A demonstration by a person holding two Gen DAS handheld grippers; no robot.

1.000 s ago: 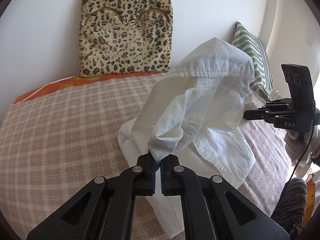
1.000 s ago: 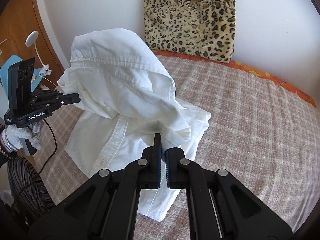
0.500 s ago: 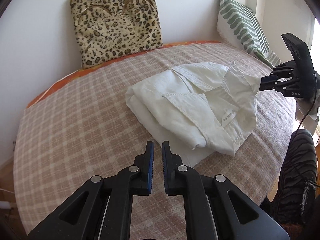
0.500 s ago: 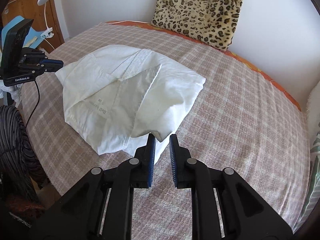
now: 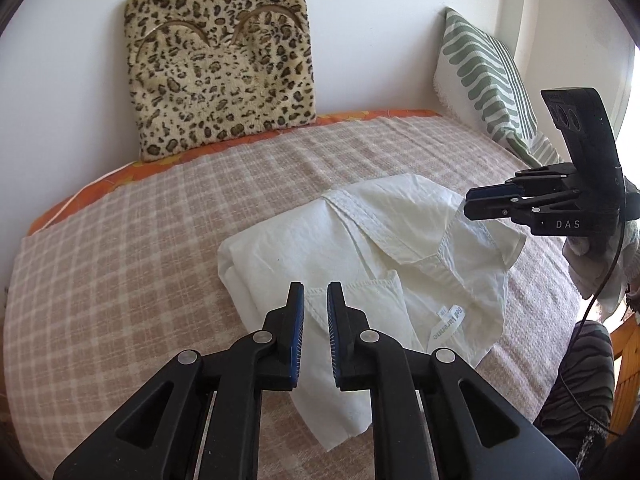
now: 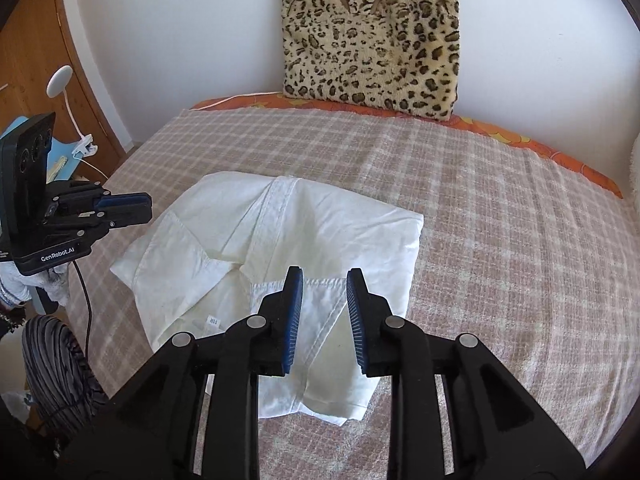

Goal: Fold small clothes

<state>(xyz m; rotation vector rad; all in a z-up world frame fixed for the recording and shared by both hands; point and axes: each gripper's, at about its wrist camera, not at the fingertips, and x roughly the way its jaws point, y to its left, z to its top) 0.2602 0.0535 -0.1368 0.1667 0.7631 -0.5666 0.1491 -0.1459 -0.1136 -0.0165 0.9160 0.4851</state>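
A checked bedspread (image 5: 120, 280) is covering the bed across the lower frame. A leopard cushion (image 5: 220, 64) is leaning on the white wall (image 5: 380, 20) at upper centre. A striped pillow (image 5: 488, 84) is standing at right. Wooden furniture (image 6: 36, 60) is showing at upper left.

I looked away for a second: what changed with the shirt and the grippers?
Both grippers let go: the white shirt, lifted a second ago, now lies folded on the checked blanket. Left gripper and right gripper are opening, nothing between them. Leopard cushion unchanged.

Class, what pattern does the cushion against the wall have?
Leopard print, tan with dark spots: cushion, clearest in the right wrist view.
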